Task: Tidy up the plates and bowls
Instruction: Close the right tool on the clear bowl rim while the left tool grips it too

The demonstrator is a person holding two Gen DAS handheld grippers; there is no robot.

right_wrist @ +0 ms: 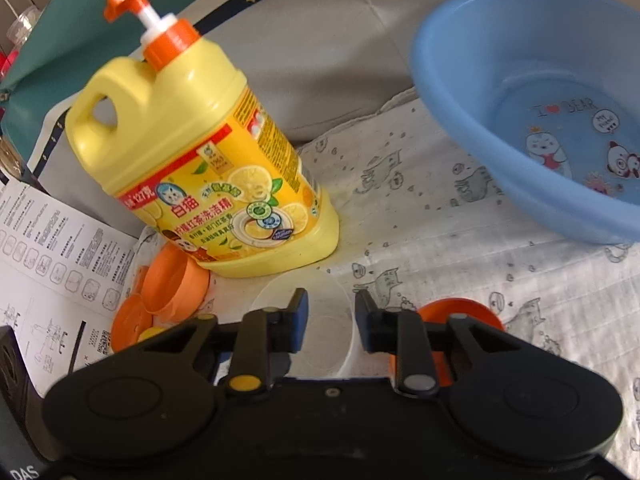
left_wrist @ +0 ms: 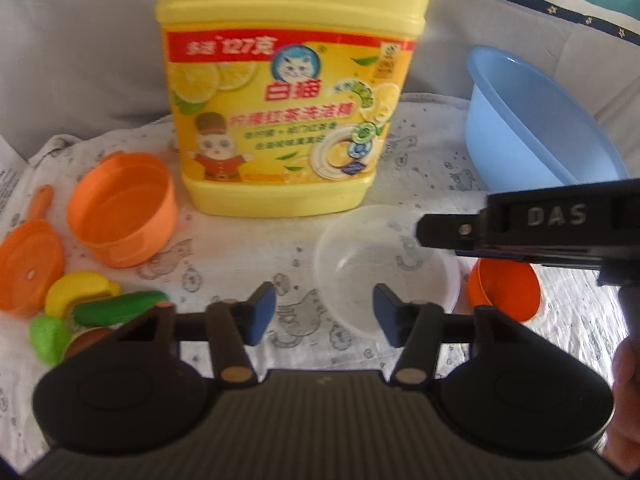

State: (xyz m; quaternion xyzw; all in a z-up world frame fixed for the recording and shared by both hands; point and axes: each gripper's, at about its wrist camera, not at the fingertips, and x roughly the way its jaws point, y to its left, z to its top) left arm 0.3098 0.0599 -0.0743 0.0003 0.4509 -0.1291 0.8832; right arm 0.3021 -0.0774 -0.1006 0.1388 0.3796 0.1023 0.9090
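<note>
Dish-soap jug (right_wrist: 200,168): yellow body, orange pump (right_wrist: 148,8) on a white stem, label with red band, lemon slices, a cat face and a white plate.
Wash basin (right_wrist: 532,92): pale blue, cartoon bears printed inside.
Cloth (left_wrist: 248,280): white, small grey cat print.
Clear bowl (left_wrist: 384,268): colourless, see-through.
Small bowl (left_wrist: 508,288): bright orange.
Toy pot (left_wrist: 120,208): lighter orange.
Toy pan (left_wrist: 28,264): orange.
Toy banana (left_wrist: 80,292): yellow.
Toy cucumber (left_wrist: 120,308): dark green.
Leaflet (right_wrist: 56,248): white, black print.
Both handheld tools: black, blue pads (left_wrist: 260,312).
</note>
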